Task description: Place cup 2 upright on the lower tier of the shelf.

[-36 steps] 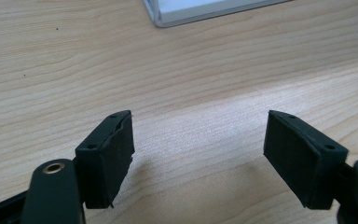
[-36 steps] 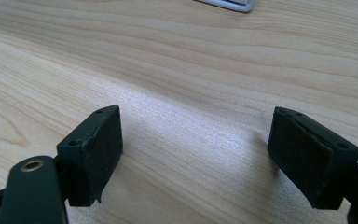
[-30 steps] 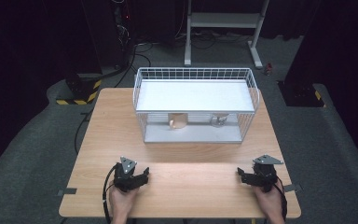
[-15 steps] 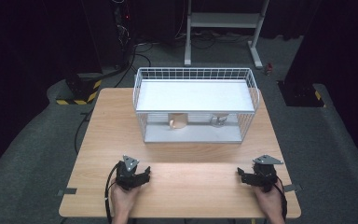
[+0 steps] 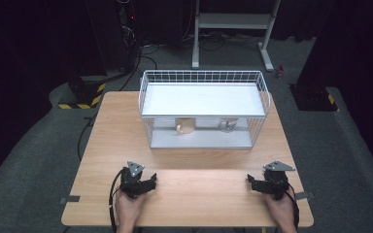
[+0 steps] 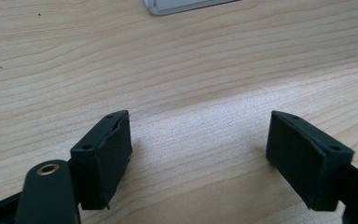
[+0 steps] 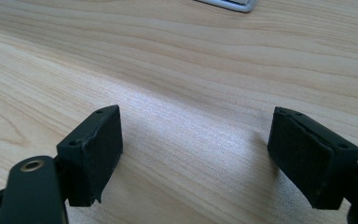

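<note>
High view took in the whole table (image 5: 102, 145): left gripper (image 5: 145, 185) and right gripper (image 5: 255, 184) rested near its front edge, well apart from the wire basket (image 5: 204, 77), where a tan cup (image 5: 185, 126) and a clear item (image 5: 228, 125) stood blurred behind mesh. Both gripper views showed bare wood between released jaws; the left gripper's jaws had just been opening, and the basket's base corner (image 6: 186, 4) was cut off.

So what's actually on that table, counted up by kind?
White wire rack: 1
Tan cup on the rack's lower level: 1
Clear glass item on the rack's lower level: 1
Hand-held grippers, left gripper and right gripper: 2
Total: 5
</note>
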Motion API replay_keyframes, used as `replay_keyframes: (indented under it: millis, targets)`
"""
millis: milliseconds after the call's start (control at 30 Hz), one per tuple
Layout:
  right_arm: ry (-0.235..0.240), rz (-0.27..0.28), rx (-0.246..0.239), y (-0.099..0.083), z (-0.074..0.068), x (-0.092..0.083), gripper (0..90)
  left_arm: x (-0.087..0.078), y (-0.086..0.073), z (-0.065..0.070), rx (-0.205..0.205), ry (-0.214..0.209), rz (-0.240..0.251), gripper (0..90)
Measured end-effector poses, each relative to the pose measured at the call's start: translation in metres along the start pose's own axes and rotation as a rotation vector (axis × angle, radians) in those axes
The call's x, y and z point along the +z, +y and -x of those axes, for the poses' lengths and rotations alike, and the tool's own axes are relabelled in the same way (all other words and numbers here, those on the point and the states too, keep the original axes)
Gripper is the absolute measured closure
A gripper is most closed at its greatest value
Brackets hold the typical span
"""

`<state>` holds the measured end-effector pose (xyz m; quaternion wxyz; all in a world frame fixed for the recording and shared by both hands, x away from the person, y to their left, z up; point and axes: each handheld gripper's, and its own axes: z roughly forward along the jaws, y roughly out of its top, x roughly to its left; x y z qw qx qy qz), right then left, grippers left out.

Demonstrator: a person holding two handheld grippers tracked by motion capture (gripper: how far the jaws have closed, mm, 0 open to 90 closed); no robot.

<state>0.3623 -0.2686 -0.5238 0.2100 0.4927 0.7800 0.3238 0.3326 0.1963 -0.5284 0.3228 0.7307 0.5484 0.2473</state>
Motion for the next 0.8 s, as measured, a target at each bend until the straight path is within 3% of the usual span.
replay_keyframes:
  millis: [800]
  targets:
    - [0.006, -0.003, -0.006, 0.0003, 0.0002, 0.0002, 15.7, 0.0009, 0.0007, 0.0021, -0.01, -0.009, -0.005, 17.9]
